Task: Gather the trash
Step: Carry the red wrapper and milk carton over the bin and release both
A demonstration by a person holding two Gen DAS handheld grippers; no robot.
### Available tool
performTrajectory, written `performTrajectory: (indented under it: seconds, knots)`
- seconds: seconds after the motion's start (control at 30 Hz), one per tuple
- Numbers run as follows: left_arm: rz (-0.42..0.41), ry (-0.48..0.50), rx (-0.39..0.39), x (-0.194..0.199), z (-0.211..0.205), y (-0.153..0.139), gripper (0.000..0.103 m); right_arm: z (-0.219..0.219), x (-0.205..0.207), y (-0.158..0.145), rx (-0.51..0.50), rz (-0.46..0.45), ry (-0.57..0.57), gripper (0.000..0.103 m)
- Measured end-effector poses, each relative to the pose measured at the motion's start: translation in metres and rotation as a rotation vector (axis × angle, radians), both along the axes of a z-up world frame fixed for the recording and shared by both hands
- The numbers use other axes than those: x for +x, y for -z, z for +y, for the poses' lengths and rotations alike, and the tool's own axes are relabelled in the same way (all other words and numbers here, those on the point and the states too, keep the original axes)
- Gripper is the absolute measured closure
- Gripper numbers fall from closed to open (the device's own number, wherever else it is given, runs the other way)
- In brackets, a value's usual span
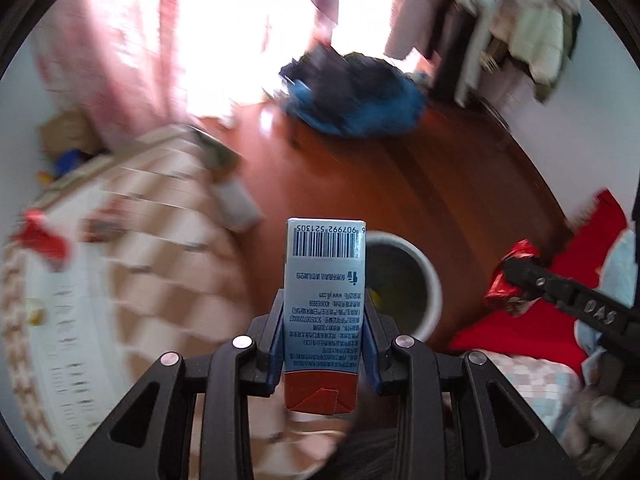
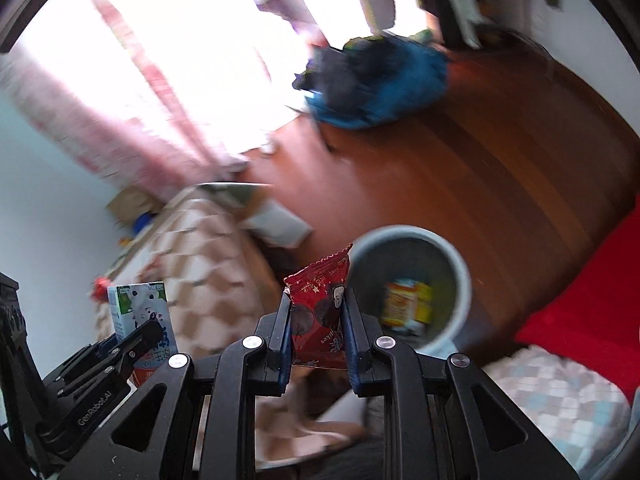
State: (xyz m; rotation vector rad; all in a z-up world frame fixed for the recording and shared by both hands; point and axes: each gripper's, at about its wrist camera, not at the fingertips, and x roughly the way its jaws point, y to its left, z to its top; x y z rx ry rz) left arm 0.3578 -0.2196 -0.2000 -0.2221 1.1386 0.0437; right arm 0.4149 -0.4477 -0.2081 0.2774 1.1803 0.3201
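Note:
My left gripper (image 1: 324,320) is shut on a blue and white milk carton (image 1: 325,280) with a barcode on top; the carton also shows in the right wrist view (image 2: 140,312). My right gripper (image 2: 318,320) is shut on a red snack wrapper (image 2: 320,304), which also shows in the left wrist view (image 1: 508,280). A round white trash bin (image 2: 460,272) stands on the wooden floor just ahead and right of both grippers; it also shows in the left wrist view (image 1: 432,280). Yellow packaging (image 2: 408,300) lies inside it.
A bed with a checkered cover (image 1: 160,240) is to the left, with a red wrapper (image 1: 40,236) on it. A red cloth (image 2: 592,312) lies to the right. A blue and black bag (image 2: 380,80) sits on the floor farther off. Clothes (image 1: 528,20) hang at the back.

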Motion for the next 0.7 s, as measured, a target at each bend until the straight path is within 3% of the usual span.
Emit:
performTrajectory:
  seconds: [0.23, 0.47, 0.53, 0.6, 0.7]
  knots:
    - [0.185, 0.111, -0.064, 0.082, -0.06, 0.086, 0.074, -0.065, 0.049, 0.102, -0.018, 0.172, 0.087, 0.081]
    - [0.314, 0.093, -0.113, 0.122, -0.075, 0.145, 0.068, -0.08, 0.091, 0.179, -0.027, 0.266, 0.096, 0.08]
    - [0.328, 0.077, -0.111, 0.125, -0.072, 0.153, 0.045, -0.081, 0.1, 0.195, -0.033, 0.285, 0.1, 0.078]
    - [0.334, 0.054, -0.105, 0.128, -0.068, 0.163, 0.032, -0.079, 0.106, 0.209, -0.021, 0.302, 0.099, 0.069]
    - [0.347, 0.029, -0.095, 0.125, -0.061, 0.17, 0.013, -0.078, 0.111, 0.222, -0.002, 0.311, 0.107, 0.045]
